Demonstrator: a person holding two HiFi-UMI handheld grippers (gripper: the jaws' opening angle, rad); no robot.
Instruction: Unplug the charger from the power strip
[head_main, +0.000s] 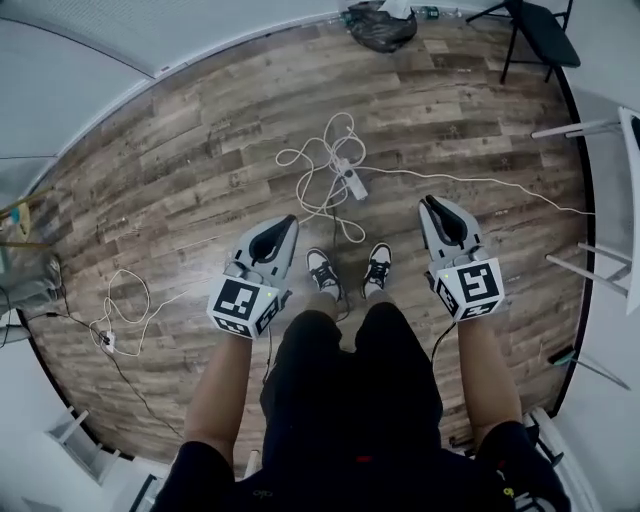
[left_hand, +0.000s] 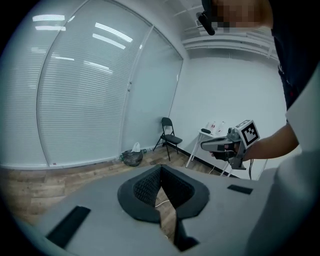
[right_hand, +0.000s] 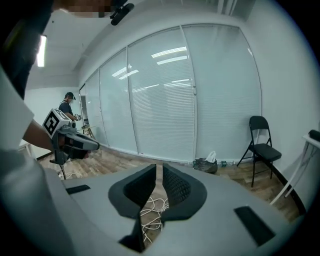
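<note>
A white power strip (head_main: 352, 179) lies on the wooden floor ahead of my shoes, inside a tangle of white cables (head_main: 322, 160). A white plug sits at its far end; the charger's shape is too small to make out. My left gripper (head_main: 287, 224) hangs in the air near my left shoe, jaws closed together with nothing between them (left_hand: 160, 170). My right gripper (head_main: 432, 204) is held at the same height on the right, shut and empty (right_hand: 159, 169). Both point forward and somewhat down, short of the strip. The cables (right_hand: 152, 207) show below the right jaws.
A second white cable with a small adapter (head_main: 108, 340) lies on the floor at the left. A black bag (head_main: 380, 28) and a black folding chair (head_main: 540, 35) stand by the far wall. White table legs (head_main: 590, 128) line the right side. Another person (right_hand: 67, 107) stands far off.
</note>
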